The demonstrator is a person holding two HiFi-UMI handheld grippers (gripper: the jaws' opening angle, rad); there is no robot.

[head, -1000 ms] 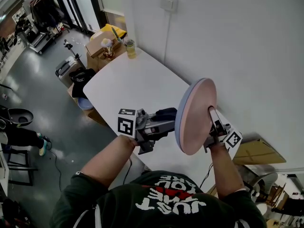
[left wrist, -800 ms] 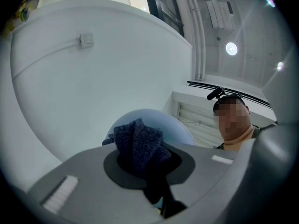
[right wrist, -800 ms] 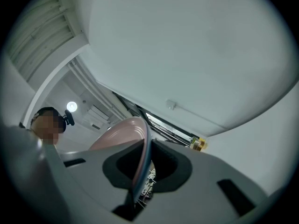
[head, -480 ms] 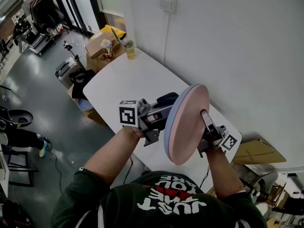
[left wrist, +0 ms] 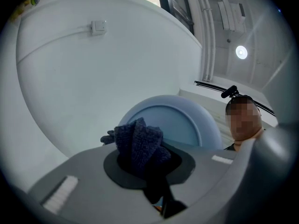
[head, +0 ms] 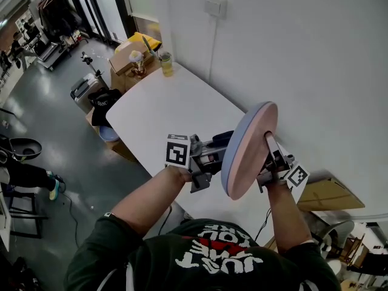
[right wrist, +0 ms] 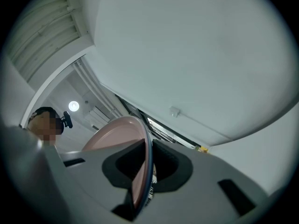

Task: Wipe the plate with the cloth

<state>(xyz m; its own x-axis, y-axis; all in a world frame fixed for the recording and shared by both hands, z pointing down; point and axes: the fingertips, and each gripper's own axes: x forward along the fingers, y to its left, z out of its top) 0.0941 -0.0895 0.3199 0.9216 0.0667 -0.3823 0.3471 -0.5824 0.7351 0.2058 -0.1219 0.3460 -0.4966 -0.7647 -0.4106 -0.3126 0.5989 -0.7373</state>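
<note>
A round plate (head: 247,153), pink on its face and blue-grey on its back, hangs on edge above the white table (head: 163,111). My right gripper (head: 268,151) is shut on its rim; in the right gripper view the rim (right wrist: 145,164) runs between the jaws of that gripper (right wrist: 144,174). A bunched dark blue cloth (head: 222,137) sits in my left gripper (head: 218,149), which is shut on it. In the left gripper view the cloth (left wrist: 139,141) sticks out of the left gripper (left wrist: 142,161) right in front of the plate's blue back (left wrist: 180,122). Whether cloth and plate touch is unclear.
At the table's far end stand a cardboard box (head: 127,56) with small items and a jar (head: 166,62). A white wall with a switch (head: 215,5) runs along the right. On the floor lie a black bag (head: 104,99) and another carton (head: 330,194).
Over the last half second the plate and right gripper shifted right and slightly up. The left gripper followed to the right with the cloth, staying at the plate's blue back.
</note>
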